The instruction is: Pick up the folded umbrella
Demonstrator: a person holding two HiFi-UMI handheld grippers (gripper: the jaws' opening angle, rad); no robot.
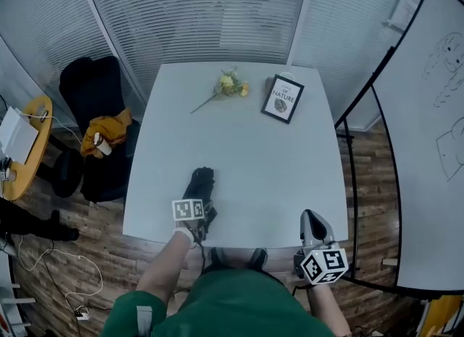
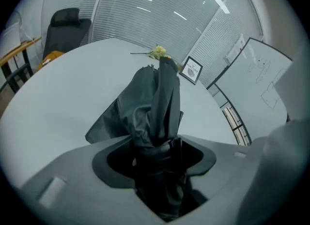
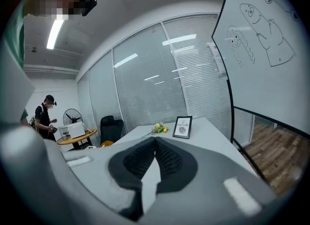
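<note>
The folded umbrella point(image 1: 201, 183), black with loose creased fabric, lies on the white table point(image 1: 254, 161) near its front left edge. My left gripper point(image 1: 205, 209) points down at its near end. In the left gripper view the umbrella point(image 2: 155, 108) runs away from the camera, and its near end fills the gap of the left gripper point(image 2: 157, 144), whose jaws press it on both sides. My right gripper point(image 1: 312, 221) hovers at the table's front right edge, apart from the umbrella. The right gripper point(image 3: 155, 142) has its ribbed pads meeting at the tips, nothing between them.
A yellow flower point(image 1: 228, 85) and a framed picture point(image 1: 283, 98) sit at the table's far end. A black chair point(image 1: 94, 111) with a yellow cloth point(image 1: 105, 129) stands left of the table, a whiteboard point(image 1: 428, 125) at the right. A person point(image 3: 44, 115) stands by a round side table point(image 1: 22, 147).
</note>
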